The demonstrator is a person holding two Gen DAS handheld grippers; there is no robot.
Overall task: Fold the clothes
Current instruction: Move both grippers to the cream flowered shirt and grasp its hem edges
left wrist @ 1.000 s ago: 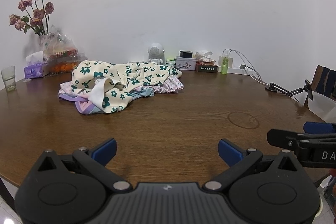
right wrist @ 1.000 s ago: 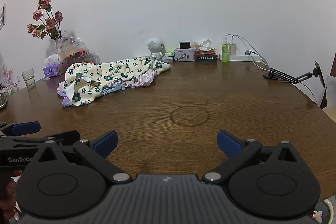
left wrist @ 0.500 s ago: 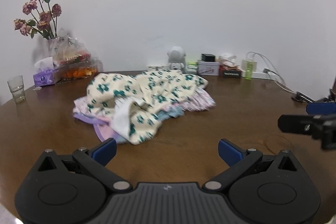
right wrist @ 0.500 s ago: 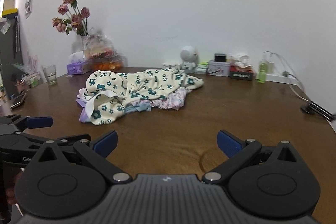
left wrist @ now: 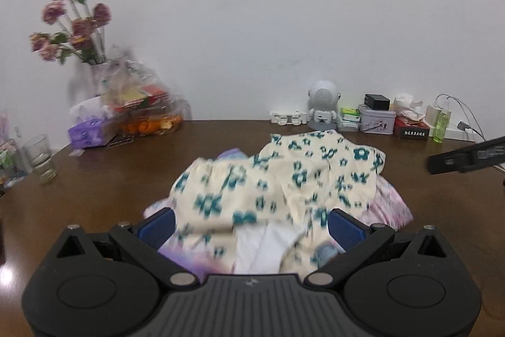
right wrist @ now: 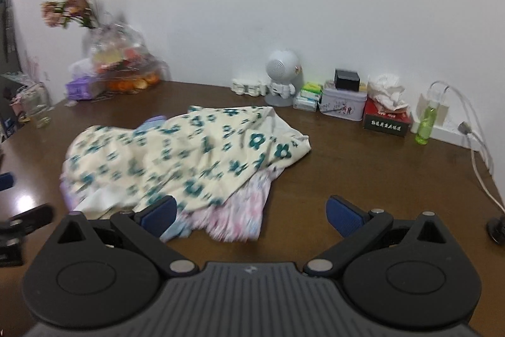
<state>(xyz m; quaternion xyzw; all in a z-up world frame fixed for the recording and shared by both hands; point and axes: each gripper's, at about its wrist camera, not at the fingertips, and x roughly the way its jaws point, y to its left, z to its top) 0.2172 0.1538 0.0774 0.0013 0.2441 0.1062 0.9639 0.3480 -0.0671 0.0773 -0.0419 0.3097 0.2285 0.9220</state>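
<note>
A heap of clothes lies on the brown wooden table [left wrist: 110,179]. On top is a cream garment with teal flowers [left wrist: 284,179] [right wrist: 189,153], over pink and lilac pieces [right wrist: 240,217]. My left gripper [left wrist: 251,225] is open just above the heap's near edge, the cloth showing between its blue pads. My right gripper [right wrist: 251,212] is open at the heap's right near corner, its left pad over the cloth, its right pad over bare table. The right gripper's finger [left wrist: 464,158] shows at the right of the left wrist view.
Along the wall stand a vase of pink flowers [left wrist: 75,30], a lilac tissue box [left wrist: 90,133], bagged oranges [left wrist: 148,123], a glass [left wrist: 41,158], a small white robot figure [right wrist: 282,78], tins and boxes [right wrist: 344,103], a green bottle [right wrist: 426,123] and a cable [right wrist: 479,153].
Both grippers moved forward across the table toward the clothes heap, which now fills the lower middle of each view. Both stay open.
</note>
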